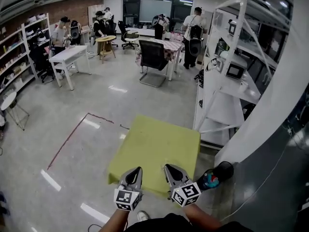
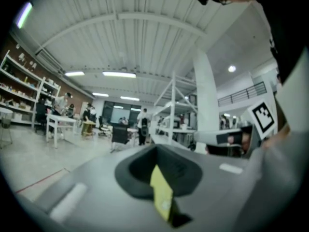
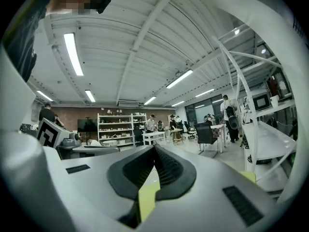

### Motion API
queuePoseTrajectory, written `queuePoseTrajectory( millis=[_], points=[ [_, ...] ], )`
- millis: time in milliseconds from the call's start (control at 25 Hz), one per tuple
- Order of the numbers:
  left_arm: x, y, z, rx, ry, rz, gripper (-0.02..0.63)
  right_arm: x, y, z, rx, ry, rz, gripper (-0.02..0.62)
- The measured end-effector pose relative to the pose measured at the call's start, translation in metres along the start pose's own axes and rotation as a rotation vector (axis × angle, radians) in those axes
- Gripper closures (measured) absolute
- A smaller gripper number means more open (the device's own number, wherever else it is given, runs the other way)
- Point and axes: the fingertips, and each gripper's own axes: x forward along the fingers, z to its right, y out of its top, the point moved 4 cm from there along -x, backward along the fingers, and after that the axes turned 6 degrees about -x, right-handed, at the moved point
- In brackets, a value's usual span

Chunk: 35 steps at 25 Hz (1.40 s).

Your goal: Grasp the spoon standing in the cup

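No cup or spoon shows in any view. In the head view a bare yellow-green table (image 1: pixel 154 149) stands just ahead of me. My left gripper (image 1: pixel 137 170) and right gripper (image 1: pixel 168 167) hover over its near edge, close to my body, side by side. Both point forward and somewhat up, so the gripper views take in the ceiling and the far room. The left gripper (image 2: pixel 156 148) has its dark pads meeting at the tip with nothing between them. The right gripper (image 3: pixel 154 148) is likewise shut and holds nothing. Through the slot behind each pair of jaws a sliver of the yellow table shows.
A white shelving rack (image 1: pixel 227 76) and a white pillar (image 1: pixel 270 105) stand close on the right. A dark object with teal and red parts (image 1: pixel 215 176) sits by the table's right corner. Red tape (image 1: pixel 72 139) marks the floor. Tables, chairs and people (image 1: pixel 193 28) are far back.
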Motion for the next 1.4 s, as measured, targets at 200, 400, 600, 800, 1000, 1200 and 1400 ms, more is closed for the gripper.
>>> queuePoseTrajectory(
  millis=[200, 400, 600, 800, 1000, 1200, 1400],
  points=[
    [0.019, -0.002, 0.003, -0.015, -0.059, -0.023, 0.600, 0.002, -0.018, 0.016, 0.000, -0.030, -0.047, 0.588],
    [0.041, -0.004, 0.004, -0.035, -0.081, -0.028, 0.600, 0.009, -0.028, 0.036, -0.009, -0.034, -0.074, 0.588],
    [0.061, -0.017, 0.009, -0.033, -0.064, -0.064, 0.600, 0.013, -0.046, 0.060, -0.014, -0.015, -0.127, 0.588],
    [0.083, -0.037, 0.005, -0.016, -0.043, -0.120, 0.600, 0.024, -0.073, 0.078, 0.006, -0.010, -0.183, 0.588],
    [0.102, -0.050, 0.006, -0.031, -0.037, -0.146, 0.600, 0.029, -0.101, 0.099, 0.018, -0.026, -0.257, 0.588],
    [0.119, -0.070, 0.003, -0.050, -0.030, -0.198, 0.600, 0.035, -0.147, 0.114, 0.059, -0.013, -0.403, 0.588],
    [0.130, -0.086, -0.004, -0.055, -0.011, -0.251, 0.600, 0.050, -0.183, 0.112, 0.075, 0.056, -0.511, 0.586]
  ],
)
